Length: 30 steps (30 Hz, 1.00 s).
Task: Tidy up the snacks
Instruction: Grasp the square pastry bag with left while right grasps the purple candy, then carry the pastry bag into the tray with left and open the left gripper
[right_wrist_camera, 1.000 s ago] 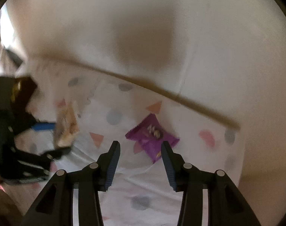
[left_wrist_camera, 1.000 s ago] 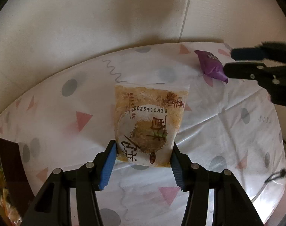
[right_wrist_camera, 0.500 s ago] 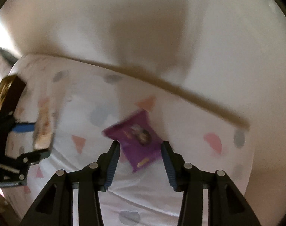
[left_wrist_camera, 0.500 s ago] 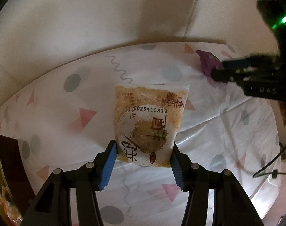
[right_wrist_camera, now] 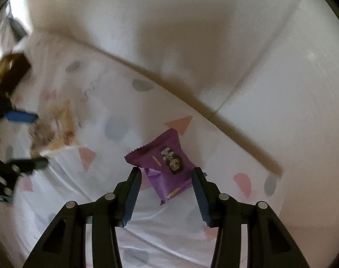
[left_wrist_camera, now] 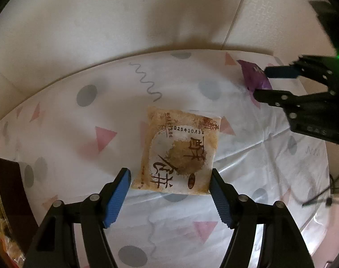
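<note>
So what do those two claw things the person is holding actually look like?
Both are alike: the left gripper and right gripper have black angular plastic fingers with silver screw heads, and ribbed blue pads line the inner faces. A green light glows on the right one's body in the left view.

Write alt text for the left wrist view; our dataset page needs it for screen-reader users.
A tan snack packet printed with brown characters lies on a white tablecloth with pastel dots and triangles, between the opening left tongs, whose pads do not press it. At upper right, the right tongs straddle a purple packet.
</note>
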Each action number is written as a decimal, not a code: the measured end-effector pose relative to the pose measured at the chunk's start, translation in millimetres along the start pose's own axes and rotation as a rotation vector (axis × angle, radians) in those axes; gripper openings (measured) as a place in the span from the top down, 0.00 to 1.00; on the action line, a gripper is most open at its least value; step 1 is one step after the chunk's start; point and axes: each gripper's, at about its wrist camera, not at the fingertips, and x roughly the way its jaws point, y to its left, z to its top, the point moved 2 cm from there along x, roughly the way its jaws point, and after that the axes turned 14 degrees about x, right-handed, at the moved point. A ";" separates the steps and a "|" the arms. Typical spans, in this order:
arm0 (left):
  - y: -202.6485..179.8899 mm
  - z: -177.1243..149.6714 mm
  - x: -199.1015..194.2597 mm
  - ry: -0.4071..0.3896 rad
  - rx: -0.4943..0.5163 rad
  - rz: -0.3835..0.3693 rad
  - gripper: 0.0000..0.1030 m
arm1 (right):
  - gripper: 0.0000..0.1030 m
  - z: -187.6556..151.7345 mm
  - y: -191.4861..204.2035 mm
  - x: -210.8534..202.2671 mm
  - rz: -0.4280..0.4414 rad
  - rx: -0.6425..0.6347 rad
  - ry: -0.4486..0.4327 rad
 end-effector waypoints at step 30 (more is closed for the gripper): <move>0.2 -18.6 -11.2 -0.079 -0.061 0.007 0.42 | 0.67 -80.1 8.2 -20.0 0.362 0.774 -0.166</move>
